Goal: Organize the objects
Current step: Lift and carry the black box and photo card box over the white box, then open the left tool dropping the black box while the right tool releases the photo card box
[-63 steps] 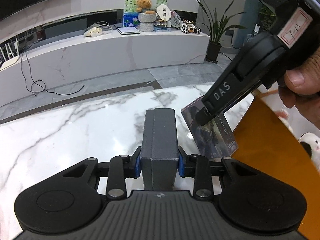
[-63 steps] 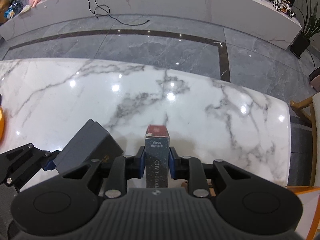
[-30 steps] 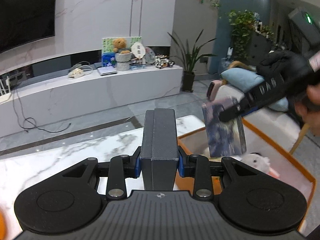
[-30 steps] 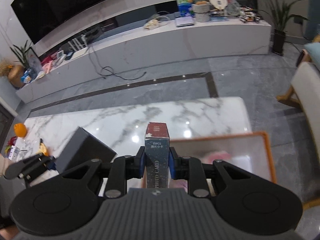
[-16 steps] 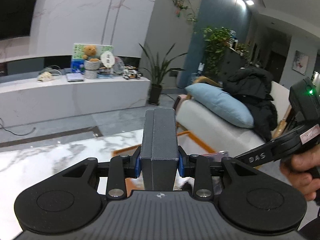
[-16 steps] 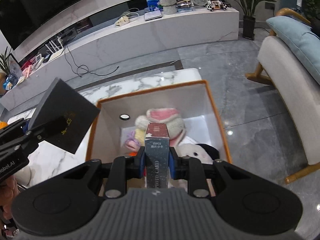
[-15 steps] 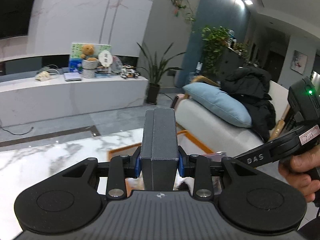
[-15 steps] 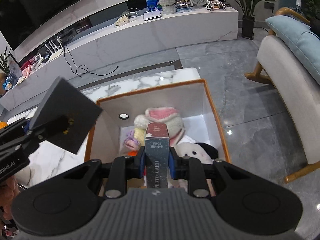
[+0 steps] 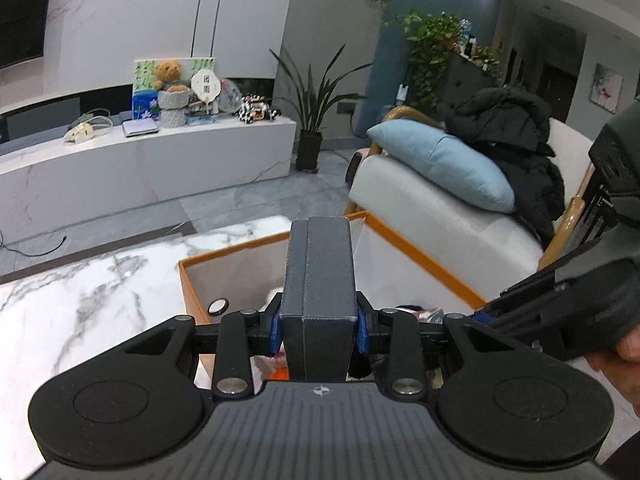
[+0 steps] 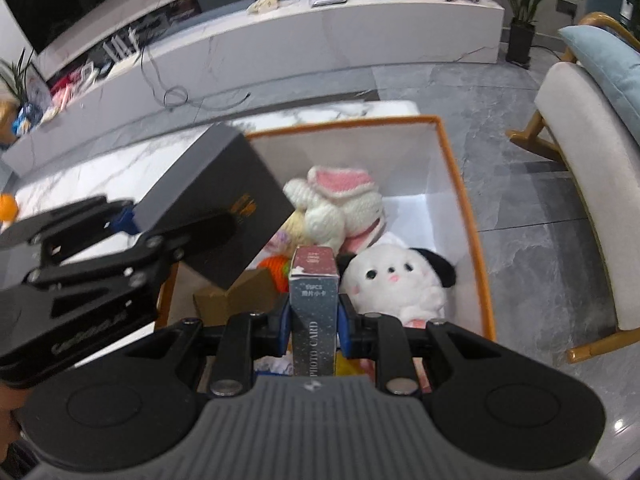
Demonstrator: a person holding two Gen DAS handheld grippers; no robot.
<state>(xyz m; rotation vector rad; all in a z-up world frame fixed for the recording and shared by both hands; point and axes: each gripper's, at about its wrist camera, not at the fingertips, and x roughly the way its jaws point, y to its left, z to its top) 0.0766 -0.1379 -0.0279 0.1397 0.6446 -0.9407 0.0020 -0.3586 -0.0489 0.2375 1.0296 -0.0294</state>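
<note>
My left gripper (image 9: 318, 330) is shut on a dark grey flat box (image 9: 319, 280), held edge-up over the near left part of an orange-rimmed storage box (image 9: 420, 258). In the right wrist view that grey box (image 10: 218, 196) hangs tilted above the orange box's left wall (image 10: 164, 300), with the left gripper (image 10: 132, 220) on it. My right gripper (image 10: 314, 322) is shut on a narrow photo card box (image 10: 314, 300) and points down into the storage box (image 10: 466, 208), above the toys. In the left wrist view the right gripper's tips are hidden.
Inside the storage box lie a pink-eared plush rabbit (image 10: 340, 204), a white and black plush dog (image 10: 396, 280), a cardboard carton (image 10: 232, 300) and an orange knitted toy (image 10: 276, 266). The box stands at the end of a marble table (image 9: 80, 296). An armchair with a blue cushion (image 9: 440, 164) stands beyond.
Both grippers have swung from over the marble table to above the storage box and sunk toward it. The toys inside now fill the right wrist view. Both grips are unchanged.
</note>
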